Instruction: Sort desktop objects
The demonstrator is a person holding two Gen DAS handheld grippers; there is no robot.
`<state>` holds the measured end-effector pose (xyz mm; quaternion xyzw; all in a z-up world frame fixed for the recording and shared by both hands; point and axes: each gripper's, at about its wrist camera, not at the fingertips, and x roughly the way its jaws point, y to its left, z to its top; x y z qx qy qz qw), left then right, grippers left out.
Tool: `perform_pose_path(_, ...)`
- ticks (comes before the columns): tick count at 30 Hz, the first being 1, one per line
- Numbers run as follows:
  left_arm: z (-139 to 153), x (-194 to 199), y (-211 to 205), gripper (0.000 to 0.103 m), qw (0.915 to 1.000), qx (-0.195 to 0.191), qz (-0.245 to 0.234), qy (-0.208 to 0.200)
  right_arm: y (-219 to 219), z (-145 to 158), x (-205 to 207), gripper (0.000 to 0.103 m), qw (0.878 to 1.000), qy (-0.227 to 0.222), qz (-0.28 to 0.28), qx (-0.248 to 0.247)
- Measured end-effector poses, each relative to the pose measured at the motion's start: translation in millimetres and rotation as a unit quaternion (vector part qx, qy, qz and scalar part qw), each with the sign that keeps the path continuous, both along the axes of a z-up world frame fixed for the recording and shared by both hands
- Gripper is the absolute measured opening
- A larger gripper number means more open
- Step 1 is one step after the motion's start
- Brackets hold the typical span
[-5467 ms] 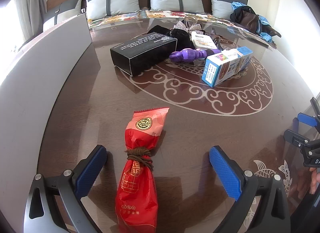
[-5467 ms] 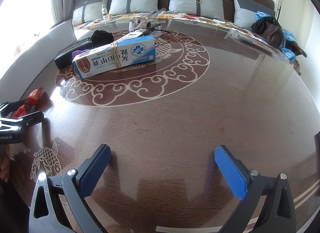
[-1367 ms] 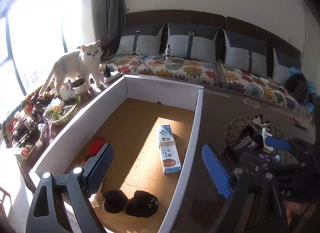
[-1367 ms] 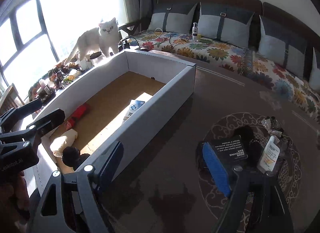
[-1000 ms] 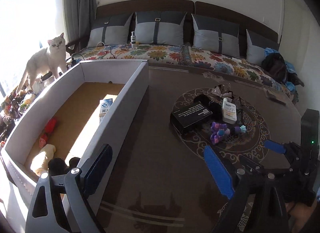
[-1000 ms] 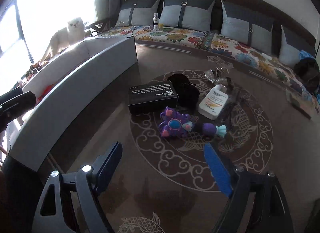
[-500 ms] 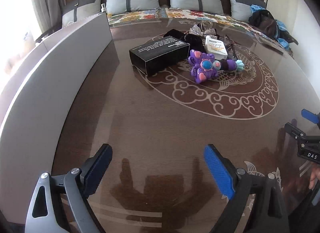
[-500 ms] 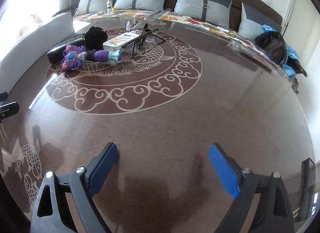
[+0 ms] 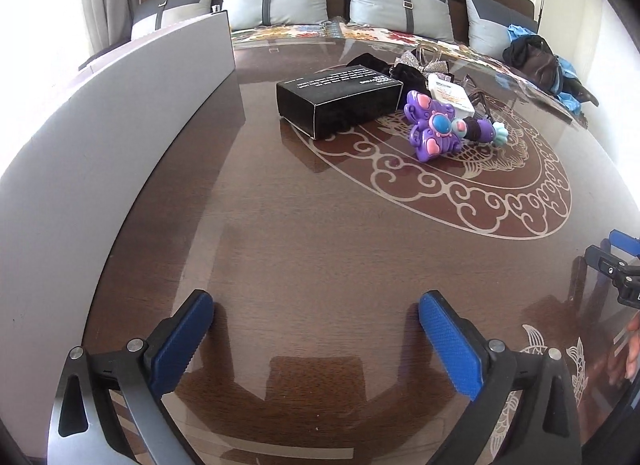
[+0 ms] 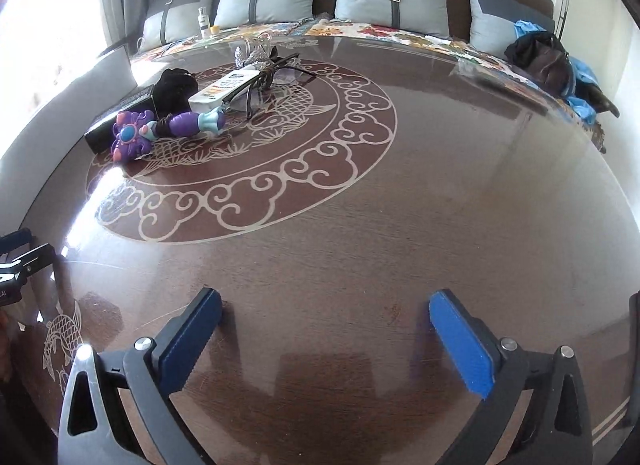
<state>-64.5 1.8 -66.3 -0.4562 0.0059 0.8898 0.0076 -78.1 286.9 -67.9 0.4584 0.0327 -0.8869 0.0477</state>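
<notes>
Both grippers lowered over table, left gripper [image 9: 316, 319] and right gripper [image 10: 326, 317] opening, empty, purple toy [image 9: 436, 131] well ahead.

Black box [image 9: 339, 99] beside purple toy [image 9: 436, 130]; left gripper [image 9: 314, 319] opening, seemingly empty

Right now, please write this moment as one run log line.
left gripper: opening, empty | right gripper: opening, empty | black box, purple toy: on table, unsorted
</notes>
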Motion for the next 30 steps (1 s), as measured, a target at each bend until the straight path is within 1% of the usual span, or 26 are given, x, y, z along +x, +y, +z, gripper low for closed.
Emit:
perform_pose_path(11, -0.1, -3.4, 0.8, 0.103, 1.0, 0.001, 0.001, 0.008, 0.5, 0.1, 0.2, 0.103, 1.0, 0.0, 0.0, 0.0)
perform_pose_path(28, 0.0, -4.7, 1.0, 0.103, 1.0, 0.002, -0.002, 0.004, 0.6, 0.0, 0.2, 0.103, 1.0, 0.0, 0.001, 0.0)
perform_pose_path(30, 0.3, -6.0, 1.3, 0.103, 1.0, 0.0, -0.005, -0.002, 0.6, 0.0, 0.0, 0.103, 1.0, 0.0, 0.001, 0.0)
